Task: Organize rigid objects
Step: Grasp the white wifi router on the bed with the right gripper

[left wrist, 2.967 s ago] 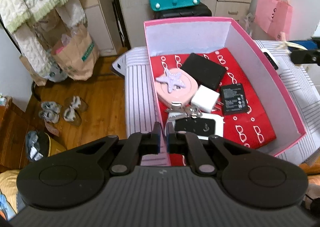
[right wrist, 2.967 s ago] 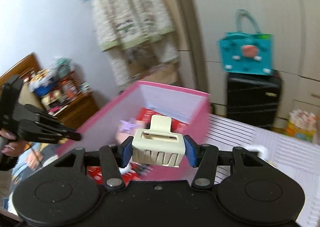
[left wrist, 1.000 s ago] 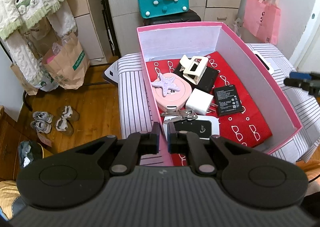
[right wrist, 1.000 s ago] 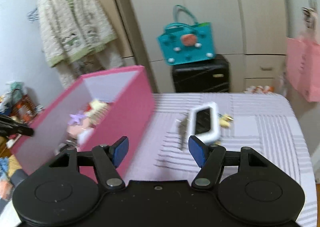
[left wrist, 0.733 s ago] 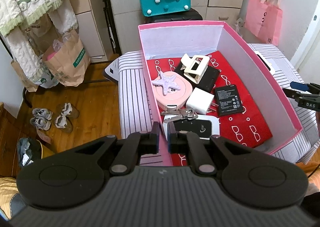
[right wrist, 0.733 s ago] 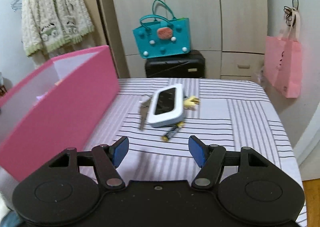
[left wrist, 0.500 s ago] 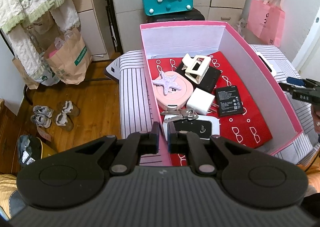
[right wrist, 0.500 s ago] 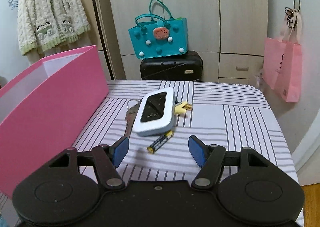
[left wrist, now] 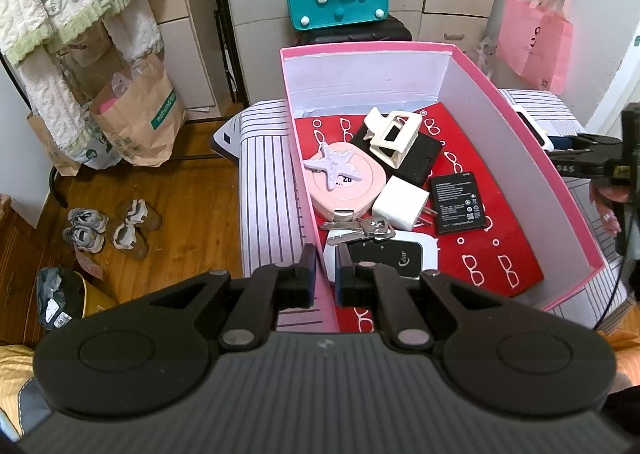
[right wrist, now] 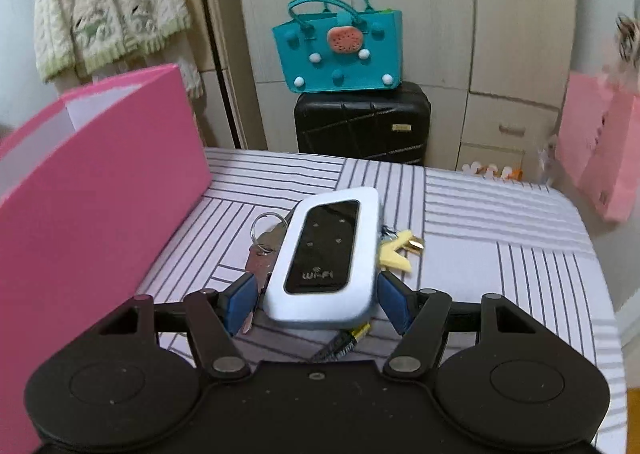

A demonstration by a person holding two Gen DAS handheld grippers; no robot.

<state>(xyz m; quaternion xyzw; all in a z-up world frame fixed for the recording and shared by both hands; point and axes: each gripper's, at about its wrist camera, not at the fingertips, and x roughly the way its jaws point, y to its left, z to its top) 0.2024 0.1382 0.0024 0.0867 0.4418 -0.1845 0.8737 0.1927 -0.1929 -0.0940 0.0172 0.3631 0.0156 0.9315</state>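
Observation:
My left gripper (left wrist: 325,268) is shut on the near left wall of the pink box (left wrist: 520,142). Inside lie a cream hair claw (left wrist: 394,136), a pink case with a purple starfish (left wrist: 344,182), a white charger (left wrist: 402,203), a black battery (left wrist: 458,203), keys (left wrist: 358,228) and a white Wi-Fi device (left wrist: 384,254). My right gripper (right wrist: 318,304) is open around the near end of a white Wi-Fi router (right wrist: 326,254) on the striped table, with a finger on each side. Keys (right wrist: 264,250), a yellow key (right wrist: 396,250) and a battery (right wrist: 344,342) lie by it.
The pink box wall (right wrist: 92,190) stands left of the router. A black suitcase (right wrist: 362,122) with a teal bag (right wrist: 340,50) stands behind the table. A pink bag (right wrist: 604,154) hangs right. The striped table (right wrist: 500,238) edge is at the right.
My right gripper dropped the hair claw into the box, swung right and moved forward until its open fingers flank the router. The left gripper stayed on the box wall.

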